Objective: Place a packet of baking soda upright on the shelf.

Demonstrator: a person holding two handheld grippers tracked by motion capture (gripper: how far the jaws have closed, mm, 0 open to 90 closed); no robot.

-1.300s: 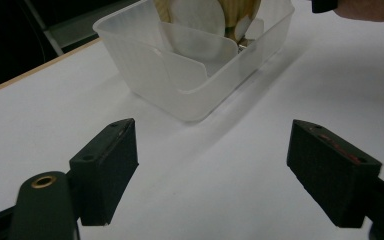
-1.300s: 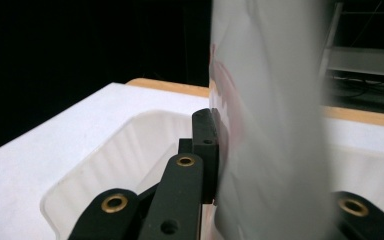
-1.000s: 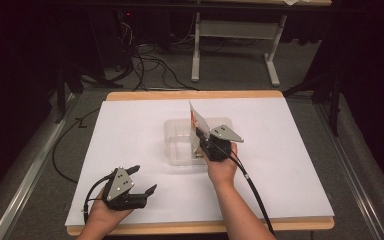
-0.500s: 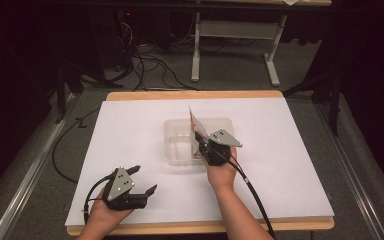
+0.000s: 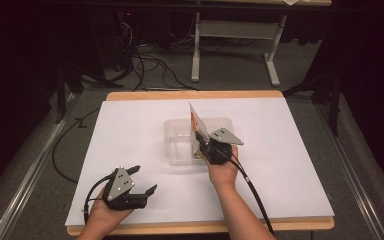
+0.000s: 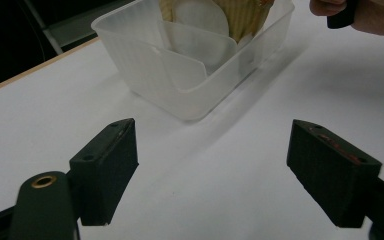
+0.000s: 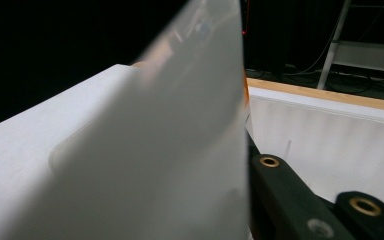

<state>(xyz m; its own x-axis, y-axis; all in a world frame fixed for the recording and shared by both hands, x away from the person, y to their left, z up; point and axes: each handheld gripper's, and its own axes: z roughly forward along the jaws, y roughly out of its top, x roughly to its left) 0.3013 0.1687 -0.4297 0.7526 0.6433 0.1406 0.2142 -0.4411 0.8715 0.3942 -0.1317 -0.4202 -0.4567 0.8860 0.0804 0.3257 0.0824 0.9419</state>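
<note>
while the left gripper point(image 5: 139, 183) rests at the lower left of the high view with its jaws spread wide and nothing between them, the work sits in the middle of the frame. in the left gripper view those two black jaws stand well apart over the bare white table point(image 6: 220, 200), pointing up toward the clear plastic tub point(image 6: 190, 75) in the upper middle, where pale flat pieces and something ribbed and tan already stand inside.

moving right in the high view, the tub point(image 5: 177, 150) lies at centre, and the right gripper point(image 5: 202, 145) hovers at its right edge, pinching a thin card point(image 5: 198, 122) that rises upright and tilted above the tub. its jaws have just been opening a little, with the card between them; whether the pads still bear fully on it is hard to tell, but the card stands held. in the right gripper view the card point(image 7: 170, 150) is a blurred pale sheet across the left and middle.

the step in hand looks like placing the card into the tub. the next move likely calls for lowering it past the rim, easing the grip, then lifting clear without tipping the tub.
</note>
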